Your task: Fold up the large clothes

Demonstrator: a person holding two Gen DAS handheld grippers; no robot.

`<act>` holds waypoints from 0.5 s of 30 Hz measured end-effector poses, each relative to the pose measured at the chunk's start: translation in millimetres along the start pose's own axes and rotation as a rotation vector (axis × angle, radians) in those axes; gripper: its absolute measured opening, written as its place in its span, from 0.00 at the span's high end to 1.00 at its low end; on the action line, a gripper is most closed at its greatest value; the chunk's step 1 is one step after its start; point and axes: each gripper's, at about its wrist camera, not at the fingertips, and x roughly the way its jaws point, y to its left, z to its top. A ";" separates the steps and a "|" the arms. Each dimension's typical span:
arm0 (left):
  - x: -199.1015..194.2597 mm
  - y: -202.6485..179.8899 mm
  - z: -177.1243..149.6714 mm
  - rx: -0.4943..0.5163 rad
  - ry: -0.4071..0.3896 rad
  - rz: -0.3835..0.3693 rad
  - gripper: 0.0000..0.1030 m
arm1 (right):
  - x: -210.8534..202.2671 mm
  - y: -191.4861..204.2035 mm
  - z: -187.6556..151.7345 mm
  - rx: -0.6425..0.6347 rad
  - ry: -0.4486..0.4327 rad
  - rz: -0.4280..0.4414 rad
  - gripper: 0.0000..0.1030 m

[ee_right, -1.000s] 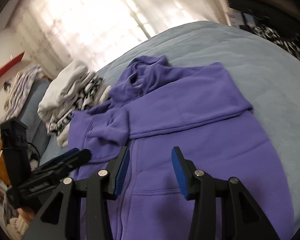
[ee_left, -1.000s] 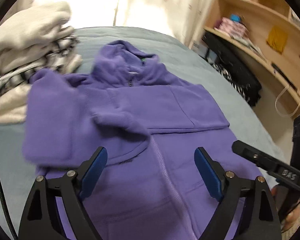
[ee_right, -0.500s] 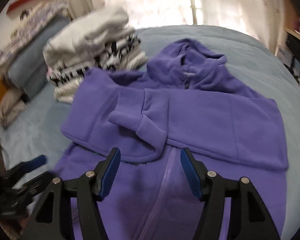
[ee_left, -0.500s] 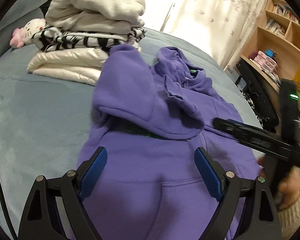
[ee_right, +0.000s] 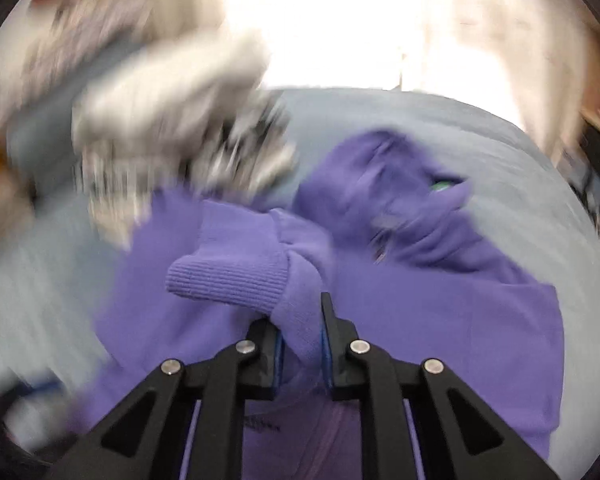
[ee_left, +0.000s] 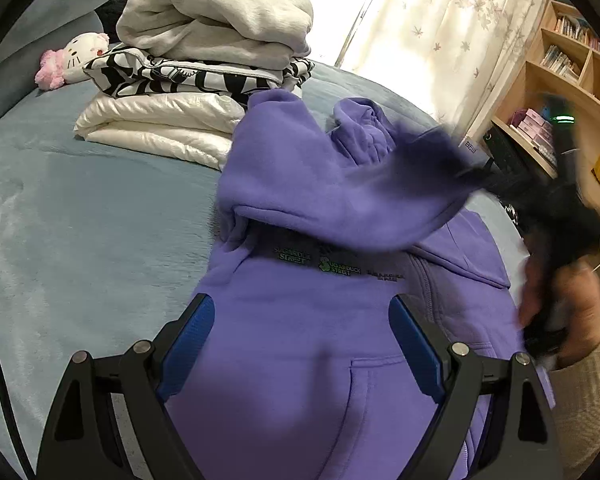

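A stack of folded clothes (ee_left: 196, 68) sits at the far left of the bed (ee_left: 80, 216). The purple hoodie (ee_left: 300, 340) lies spread on the bed beside it, under the left tongs (ee_left: 302, 346), spread apart and empty. The right tongs (ee_right: 302, 330) are clamped on the hoodie's sleeve cuff (ee_right: 236, 276), lifted above the hoodie's body.

Left gripper (ee_left: 300, 354) wide apart, empty — right gripper (ee_right: 302, 334) pinched tight, blurred, in a bare hand (ee_left: 556, 308).
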 end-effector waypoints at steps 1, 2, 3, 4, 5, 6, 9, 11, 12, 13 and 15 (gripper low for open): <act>0.4 0.7 -0.2 -0.004 0.000 -0.001 0.15 | -13.6 -24.1 2.0 0.105 -0.038 0.012 0.86; 1.4 1.8 -0.2 -0.008 0.002 -0.004 0.15 | -23.5 -52.4 -1.2 0.216 -0.058 0.006 0.86; 2.5 1.8 -0.1 -0.010 0.006 -0.008 0.15 | -25.3 -71.9 -6.0 0.286 -0.057 -0.011 0.84; 4.1 1.4 -0.2 -0.009 0.013 -0.010 0.15 | -24.9 -94.0 -16.4 0.352 -0.035 -0.049 0.79; 5.7 0.5 0.1 -0.004 0.018 -0.012 0.15 | -19.7 -110.6 -27.0 0.381 0.013 -0.070 0.60; 7.2 -1.1 1.3 0.006 0.022 -0.011 0.15 | -9.7 -126.4 -40.6 0.390 0.109 -0.080 0.50; 12.2 -6.1 11.6 0.065 0.016 0.014 0.15 | 3.5 -155.8 -79.9 0.415 0.288 -0.072 0.44; 19.0 -6.6 22.9 0.096 0.018 0.029 0.15 | -1.4 -168.0 -89.9 0.441 0.296 -0.047 0.44; 24.5 -4.8 31.6 0.108 0.021 0.038 0.15 | -5.5 -177.0 -92.5 0.465 0.284 -0.034 0.44; 33.5 -3.0 42.6 0.124 0.025 0.056 0.15 | -7.7 -180.3 -93.3 0.480 0.274 -0.027 0.44; 47.6 1.9 59.7 0.128 0.032 0.079 0.15 | -10.9 -188.8 -92.0 0.514 0.251 -0.006 0.44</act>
